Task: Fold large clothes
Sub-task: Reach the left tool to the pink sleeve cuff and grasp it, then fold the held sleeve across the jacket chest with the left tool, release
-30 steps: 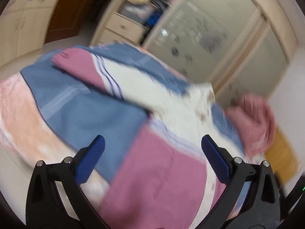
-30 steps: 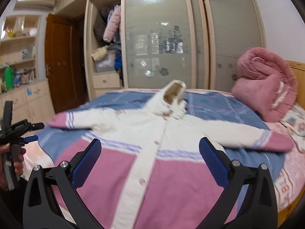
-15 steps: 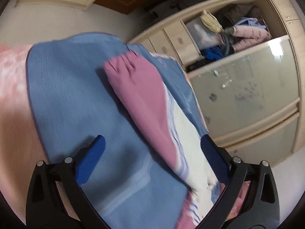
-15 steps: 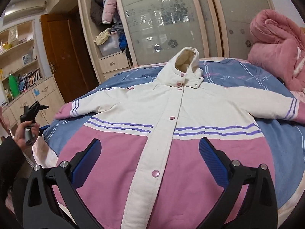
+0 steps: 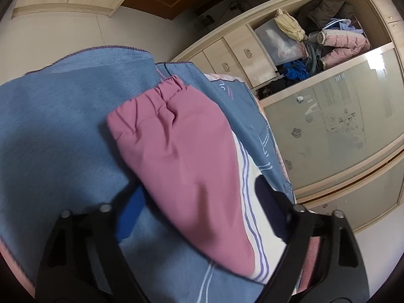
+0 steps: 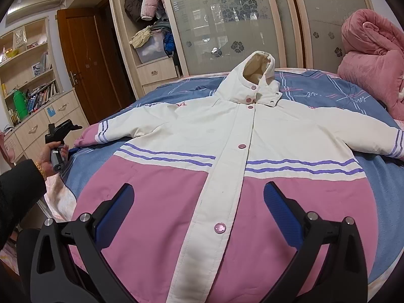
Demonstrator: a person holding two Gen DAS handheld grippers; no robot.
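Note:
A large white and pink hooded jacket lies spread flat, front up, on a bed covered by a blue blanket. Both sleeves are stretched out sideways. My right gripper is open and empty, above the pink hem. My left gripper is open, with its jaws on either side of the pink cuff end of the left sleeve, not closed on it. The left gripper also shows in the right wrist view, held in a hand beside that sleeve's cuff.
A rolled pink quilt sits at the bed's right head end. A wardrobe with frosted sliding doors and open shelves of clothes stands behind the bed. A wooden door and a cabinet with bookshelves are at the left.
My left gripper has moved in over the sleeve cuff, which now lies between its jaws. My right gripper has dropped lower and closer over the jacket's hem.

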